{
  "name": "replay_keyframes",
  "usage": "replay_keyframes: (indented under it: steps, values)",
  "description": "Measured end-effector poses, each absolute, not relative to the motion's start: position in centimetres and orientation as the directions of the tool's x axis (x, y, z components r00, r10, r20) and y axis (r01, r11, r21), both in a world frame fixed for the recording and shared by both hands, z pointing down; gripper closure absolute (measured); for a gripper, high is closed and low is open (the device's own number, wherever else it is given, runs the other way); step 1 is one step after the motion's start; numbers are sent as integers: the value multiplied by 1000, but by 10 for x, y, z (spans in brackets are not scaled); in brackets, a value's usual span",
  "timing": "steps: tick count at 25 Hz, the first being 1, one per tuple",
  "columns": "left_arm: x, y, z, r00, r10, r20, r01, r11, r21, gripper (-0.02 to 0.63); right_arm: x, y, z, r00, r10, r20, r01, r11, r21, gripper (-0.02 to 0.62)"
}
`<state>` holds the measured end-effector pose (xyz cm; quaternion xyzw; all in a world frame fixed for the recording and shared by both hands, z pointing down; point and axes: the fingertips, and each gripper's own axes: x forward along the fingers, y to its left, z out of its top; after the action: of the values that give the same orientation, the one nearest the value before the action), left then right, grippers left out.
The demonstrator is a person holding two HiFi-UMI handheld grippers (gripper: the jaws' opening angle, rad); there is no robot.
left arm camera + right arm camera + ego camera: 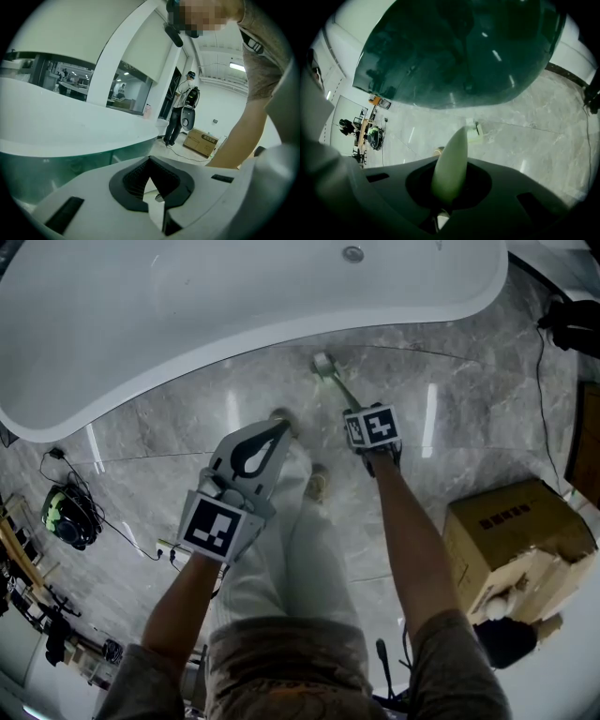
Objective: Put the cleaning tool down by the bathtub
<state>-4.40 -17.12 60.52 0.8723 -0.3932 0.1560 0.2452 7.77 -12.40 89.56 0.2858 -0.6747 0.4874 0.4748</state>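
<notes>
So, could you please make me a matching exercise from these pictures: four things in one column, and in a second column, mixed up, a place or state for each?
Things
1. bathtub
2. long-handled cleaning tool
3. left gripper
4. cardboard box

Places or states
A. held by its handle in the right gripper
B. standing on the grey stone floor, at the right edge of the head view
C. shut, with nothing between the jaws
D. white, curving across the top of the head view

Pairs: 1-D, 2-A, 3-C, 4-B
</notes>
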Motion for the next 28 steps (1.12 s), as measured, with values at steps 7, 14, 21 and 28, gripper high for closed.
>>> replay_keyframes:
  steps: [7,14,21,28]
  values:
    - [-48,-176,614,637,-604,480,-768,-555,320,595,74,-130,907,-371,186,910,-832,368,-415,594]
    - [-51,-181,623,633,-595,495,-770,-550,323,595,72,-132,918,-366,241,899,-839,332,-431,594]
    - [-42,-184,621,643,-594,483,-762,-557,330,595,83,-139,918,-331,139,933,-854,376,-359,588]
    - [-27,-178,610,666,-578,471,-742,-578,340,595,79,-140,901,-372,55,927,-861,353,-366,383]
